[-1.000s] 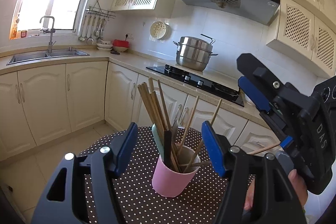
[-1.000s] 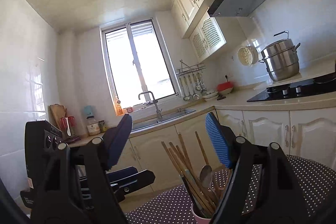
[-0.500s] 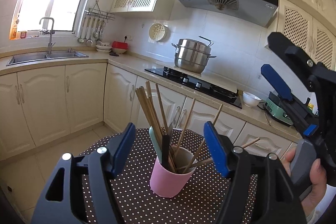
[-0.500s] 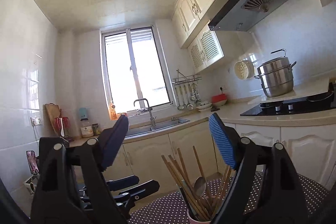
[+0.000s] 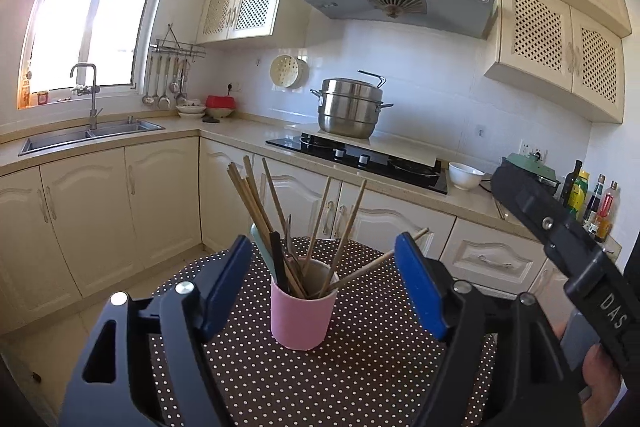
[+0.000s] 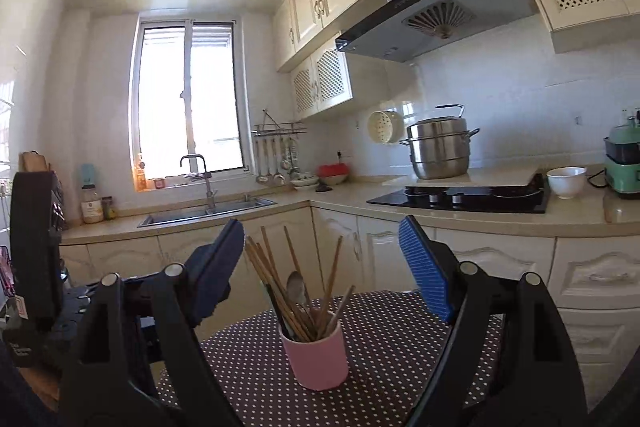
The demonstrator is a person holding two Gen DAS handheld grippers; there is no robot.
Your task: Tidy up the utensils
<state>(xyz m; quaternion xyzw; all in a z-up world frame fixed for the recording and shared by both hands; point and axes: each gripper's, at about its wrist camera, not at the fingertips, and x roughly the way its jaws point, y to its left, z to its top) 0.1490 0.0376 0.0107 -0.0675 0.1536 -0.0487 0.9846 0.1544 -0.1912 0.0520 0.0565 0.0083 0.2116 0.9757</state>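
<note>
Left gripper (image 5: 324, 279) jaws opening, nothing between; right gripper (image 6: 322, 267) jaws sitting wide apart, empty. Pink cup (image 5: 303, 315) holding chopsticks (image 5: 256, 203) and spoon (image 6: 296, 287), standing on dotted table (image 5: 360, 379).

A round worktop (image 5: 360, 367) covered by a dark cloth with white polka dots occupies the foreground of both views. One object stands directly on it: an upright pink cup (image 5: 302, 315), set near the middle of the visible surface, its base flat on the cloth. The cup carries the utensils: a bundle of wooden chopsticks (image 5: 256, 203) fanned outward, with one stick leaning low toward the right, a dark-handled piece (image 5: 279, 263), and a metal spoon (image 6: 296, 285) whose bowl rises above the rim in the right wrist view. The near edge of the worktop is hidden.
</note>
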